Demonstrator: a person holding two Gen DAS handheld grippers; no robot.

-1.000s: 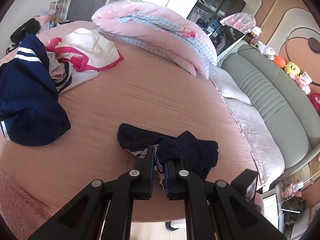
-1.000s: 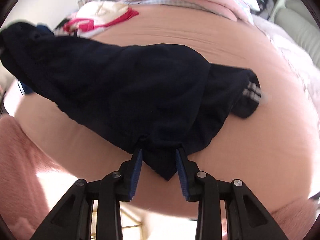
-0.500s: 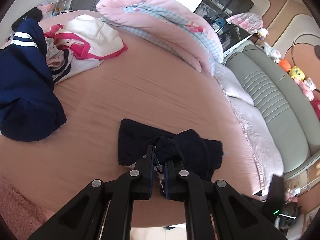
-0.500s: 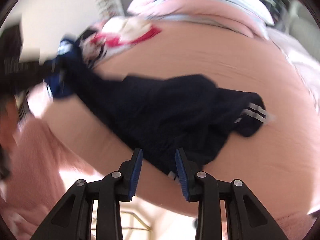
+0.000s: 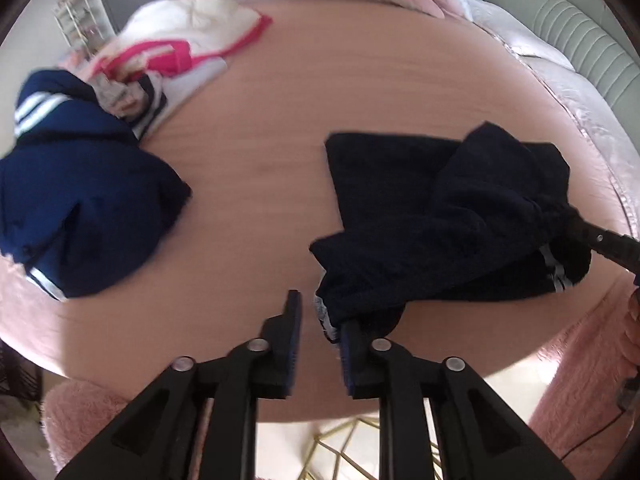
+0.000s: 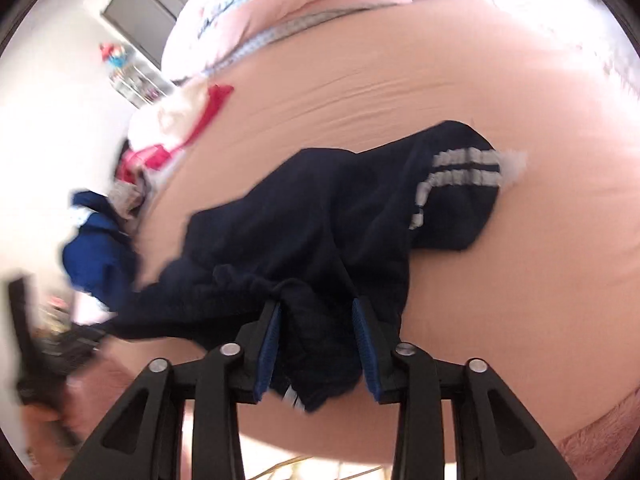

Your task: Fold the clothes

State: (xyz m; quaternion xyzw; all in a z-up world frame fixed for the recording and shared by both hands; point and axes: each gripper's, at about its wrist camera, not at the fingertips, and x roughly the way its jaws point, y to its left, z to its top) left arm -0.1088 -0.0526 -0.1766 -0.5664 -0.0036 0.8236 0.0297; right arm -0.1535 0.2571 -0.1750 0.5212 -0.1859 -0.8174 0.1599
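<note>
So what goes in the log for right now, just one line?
left gripper: open | right gripper: fabric between fingers, grip unclear | dark shorts: bunched on bed

Nothing readable anywhere here, no labels, brands or numbers on the clothes, bedding or grippers, and both views are blurry.

Both grippers, left gripper (image 5: pixel 318 320) and right gripper (image 6: pixel 316 320), are black linkages with silver screws (blue-padded fingers (image 6: pixel 267 350))
</note>
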